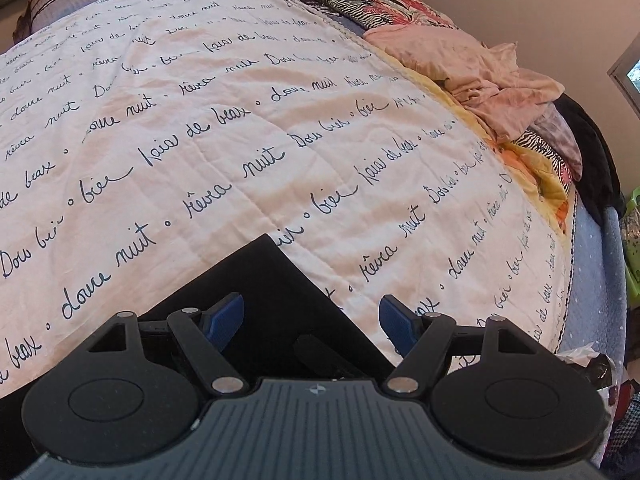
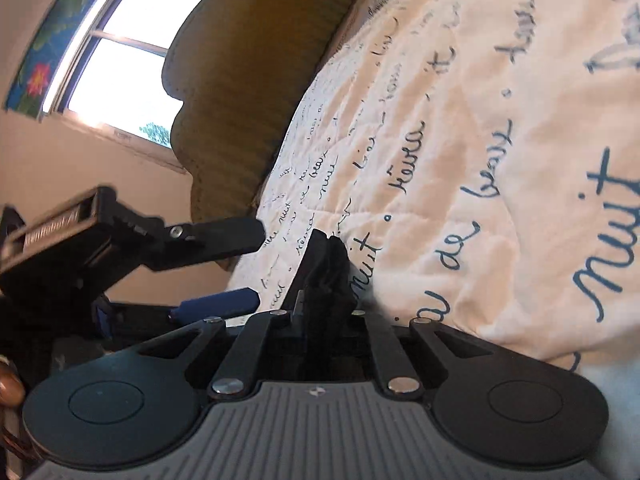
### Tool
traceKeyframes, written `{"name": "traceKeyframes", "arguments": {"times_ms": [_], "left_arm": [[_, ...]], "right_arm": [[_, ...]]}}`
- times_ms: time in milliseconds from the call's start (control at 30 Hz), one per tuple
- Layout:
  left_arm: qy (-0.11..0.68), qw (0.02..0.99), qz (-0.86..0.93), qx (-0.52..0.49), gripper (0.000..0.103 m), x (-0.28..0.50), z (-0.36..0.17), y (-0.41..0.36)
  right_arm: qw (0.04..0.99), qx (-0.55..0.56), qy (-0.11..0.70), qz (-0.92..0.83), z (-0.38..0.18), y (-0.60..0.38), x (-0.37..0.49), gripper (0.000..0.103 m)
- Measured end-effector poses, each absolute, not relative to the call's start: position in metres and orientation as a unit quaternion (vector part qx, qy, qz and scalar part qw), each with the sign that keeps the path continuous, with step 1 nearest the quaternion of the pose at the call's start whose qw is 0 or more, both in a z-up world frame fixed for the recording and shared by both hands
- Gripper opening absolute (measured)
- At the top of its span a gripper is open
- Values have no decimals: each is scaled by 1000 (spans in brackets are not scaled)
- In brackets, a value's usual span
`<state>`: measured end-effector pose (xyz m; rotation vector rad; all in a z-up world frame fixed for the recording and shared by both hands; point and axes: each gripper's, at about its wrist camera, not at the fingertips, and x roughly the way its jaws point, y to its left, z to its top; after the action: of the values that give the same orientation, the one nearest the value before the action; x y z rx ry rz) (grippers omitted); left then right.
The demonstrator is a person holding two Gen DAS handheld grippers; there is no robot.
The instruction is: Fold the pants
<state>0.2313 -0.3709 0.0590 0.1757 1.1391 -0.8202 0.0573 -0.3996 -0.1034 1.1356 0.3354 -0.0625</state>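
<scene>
1. On the bed lies a cream quilt with script lettering; beyond it, heaped clothes; a window behind.
2. Left gripper gapes over black pants at the quilt's near edge.
3. Right gripper pinches bunched pants; its pads are hidden.

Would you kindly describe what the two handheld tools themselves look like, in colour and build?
Both share one design. The left tool has a ribbed grey housing bearing a small diamond logo, two round black discs at its sides, black linkage arms on silver pivot pins, and blue finger pads. The right tool has the same grey housing, discs and linkages. No cables or sleeves show.
</scene>
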Motion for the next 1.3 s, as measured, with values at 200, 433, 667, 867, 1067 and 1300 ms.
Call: {"name": "traceKeyframes", "arguments": {"times_ms": [200, 433, 667, 867, 1067, 1300], "left_arm": [[548, 739, -383, 82, 77, 235, 49, -377], [544, 737, -389, 96, 55, 235, 46, -364], [530, 755, -379, 76, 8, 251, 68, -307], [524, 764, -373, 55, 7, 263, 105, -255], [511, 774, -374, 10, 7, 267, 142, -226], [500, 779, -377, 33, 7, 248, 166, -229]], "right_arm": [[949, 253, 174, -73, -56, -340, 67, 7], [984, 35, 159, -74, -44, -278, 73, 7], [987, 125, 92, -42, -52, -300, 45, 46], [986, 161, 40, -17, -46, -297, 8, 79], [985, 113, 52, 119, -28, -241, -15, 79], [946, -11, 201, 255, -36, -153, 69, 82]]}}
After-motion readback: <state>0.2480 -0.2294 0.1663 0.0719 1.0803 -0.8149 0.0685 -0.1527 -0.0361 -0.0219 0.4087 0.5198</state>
